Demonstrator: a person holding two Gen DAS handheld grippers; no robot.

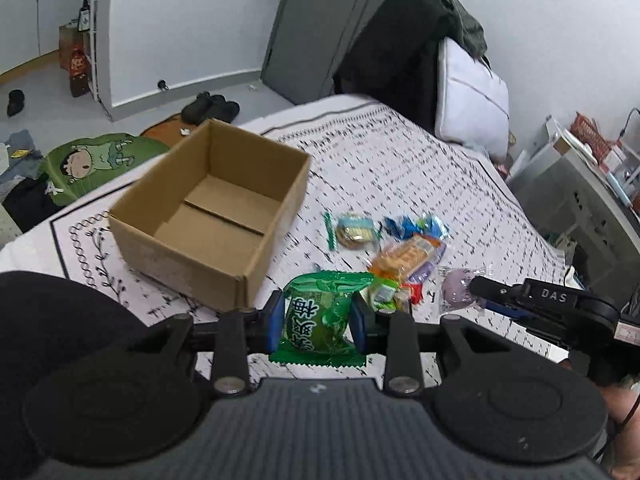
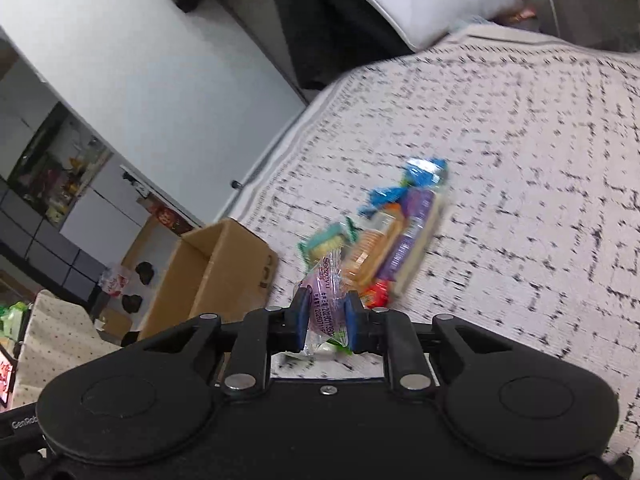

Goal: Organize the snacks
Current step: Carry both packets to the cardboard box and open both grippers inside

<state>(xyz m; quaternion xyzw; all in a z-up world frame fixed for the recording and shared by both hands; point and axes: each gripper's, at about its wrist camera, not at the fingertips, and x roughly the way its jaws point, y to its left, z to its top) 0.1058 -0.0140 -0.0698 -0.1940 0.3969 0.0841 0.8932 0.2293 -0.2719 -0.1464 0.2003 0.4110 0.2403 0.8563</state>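
Between the left tongs (image 1: 318, 322) sat a green snack packet (image 1: 320, 316), pinched at its sides; the right tongs (image 2: 326, 322) clenched a purple sweet (image 2: 322, 296). Ahead-left lay the cardboard box (image 1: 208, 216). Both wrappers looked light, crinkly, slippery.

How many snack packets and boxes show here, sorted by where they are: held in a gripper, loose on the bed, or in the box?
Held in a gripper: 2, the green packet in the left gripper and the purple packet in the right gripper
Loose on the bed: at least 4, piled together, exact count unclear
Inside the cardboard box: 0
Cardboard boxes: 1
Total: at least 6 packets, 1 box
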